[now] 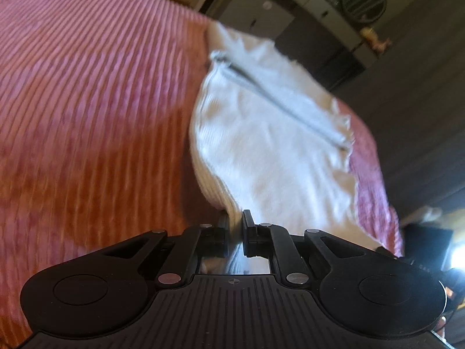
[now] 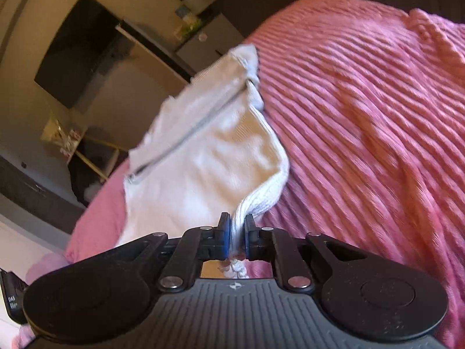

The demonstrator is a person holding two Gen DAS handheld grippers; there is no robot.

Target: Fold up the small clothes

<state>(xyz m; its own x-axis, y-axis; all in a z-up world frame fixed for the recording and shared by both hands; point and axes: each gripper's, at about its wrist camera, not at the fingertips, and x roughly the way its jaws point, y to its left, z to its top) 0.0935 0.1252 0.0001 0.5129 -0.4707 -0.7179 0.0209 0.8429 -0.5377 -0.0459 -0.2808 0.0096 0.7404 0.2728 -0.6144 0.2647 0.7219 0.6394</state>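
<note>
On one bed covered by a pink, thick-ribbed plush blanket (image 1: 87,101), a single small white knit garment (image 1: 261,151) with one grey zip (image 1: 284,101) running down its middle lies spread near the blanket's edge, where the cover drops away toward a dim room. The blanket fills most of both wrist views, its ridges blurred. The garment is the one piece of clothing in sight; its ribbed hem is gathered at the near end, and its collar end points toward the room beyond. Two black two-finger grippers work it, one at each near corner. The left gripper (image 1: 235,224) has its jaws drawn almost together, pinching a ribbed fold of the white fabric, which rises out of the narrow gap between the pads. The right gripper (image 2: 237,226), one of its pads (image 2: 224,232) blue-faced, is likewise clamped tight on a bunched ridge of the hem, with a little fabric poking out behind the jaws. Behind the bed stand pale cabinets (image 1: 261,14), a round dark slatted object (image 1: 364,0) on a counter, and, in the right wrist view, one dark rectangular panel (image 2: 78,49) on the wall. Everything beyond the bed is too blurred to count.
</note>
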